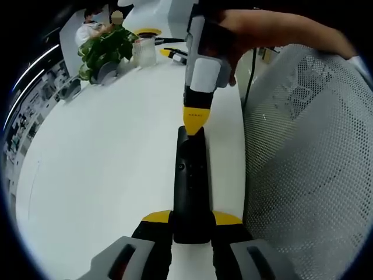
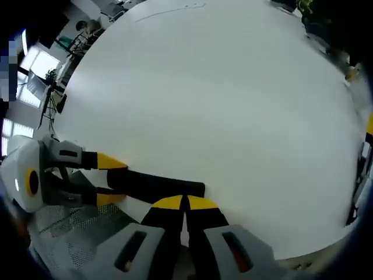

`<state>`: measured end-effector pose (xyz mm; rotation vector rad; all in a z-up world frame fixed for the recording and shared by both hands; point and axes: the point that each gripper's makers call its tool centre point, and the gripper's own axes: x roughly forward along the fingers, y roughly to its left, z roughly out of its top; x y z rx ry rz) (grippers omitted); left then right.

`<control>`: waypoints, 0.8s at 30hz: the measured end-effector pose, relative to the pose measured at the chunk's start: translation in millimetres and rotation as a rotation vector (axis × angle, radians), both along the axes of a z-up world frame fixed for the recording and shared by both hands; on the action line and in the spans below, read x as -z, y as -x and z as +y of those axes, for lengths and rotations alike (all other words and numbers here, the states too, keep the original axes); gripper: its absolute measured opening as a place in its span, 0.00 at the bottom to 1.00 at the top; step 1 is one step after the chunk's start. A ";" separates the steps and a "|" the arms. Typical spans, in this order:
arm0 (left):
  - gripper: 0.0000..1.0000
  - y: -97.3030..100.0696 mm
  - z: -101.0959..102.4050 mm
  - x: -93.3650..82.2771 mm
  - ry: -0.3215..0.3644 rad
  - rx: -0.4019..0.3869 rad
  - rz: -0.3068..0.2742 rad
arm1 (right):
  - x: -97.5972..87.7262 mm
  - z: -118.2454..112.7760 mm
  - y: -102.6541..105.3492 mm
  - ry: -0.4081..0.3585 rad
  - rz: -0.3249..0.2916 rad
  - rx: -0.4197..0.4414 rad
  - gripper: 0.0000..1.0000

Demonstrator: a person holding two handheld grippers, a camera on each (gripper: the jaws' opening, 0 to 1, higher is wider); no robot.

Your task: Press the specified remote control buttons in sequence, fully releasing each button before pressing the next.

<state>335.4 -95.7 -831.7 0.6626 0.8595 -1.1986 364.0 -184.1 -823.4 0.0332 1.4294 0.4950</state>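
In the left gripper view, a leafy plant point(image 1: 105, 49) stands at the far left of the white counter point(image 1: 105, 175), with a clear jar point(image 1: 144, 53) just right of it and some small yellow-and-black items beyond, too small to name. Nearer and toward the middle, the left hand-held gripper point(image 1: 192, 220) is clenched on the near end of a long black remote point(image 1: 191, 186), its yellow-tipped jaws pressing the remote's two sides. The remote lies flat on the counter, running straight away from the camera, with a few small buttons showing on its upper face. At its far end the right hand-held gripper point(image 1: 194, 119) comes down from above, held by a person's hand point(image 1: 256, 32); its yellow tip touches the remote's far end, though whether it is on a button I cannot tell. Right of the remote, past the counter's edge, is a white mesh chair back point(image 1: 309, 163). In the right gripper view, the left hand-held gripper point(image 2: 108, 181) enters from the left, jaws on either side of the remote point(image 2: 157, 185), which lies across the near counter point(image 2: 221, 99). The right hand-held gripper point(image 2: 185, 203) has its jaws brought together, tips meeting on the remote's right end with nothing between them.
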 end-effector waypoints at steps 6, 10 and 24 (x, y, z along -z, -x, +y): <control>0.25 0.0 0.1 0.0 0.001 -0.002 0.000 | -0.4 1.4 1.3 -0.009 0.013 0.004 0.00; 0.25 -0.1 0.2 -0.1 0.001 -0.001 -0.001 | -5.4 10.9 -1.0 -0.073 0.007 0.016 0.00; 0.25 -0.3 -0.1 0.3 0.000 0.001 -0.001 | 0.6 14.2 5.8 -0.061 0.038 -0.016 0.00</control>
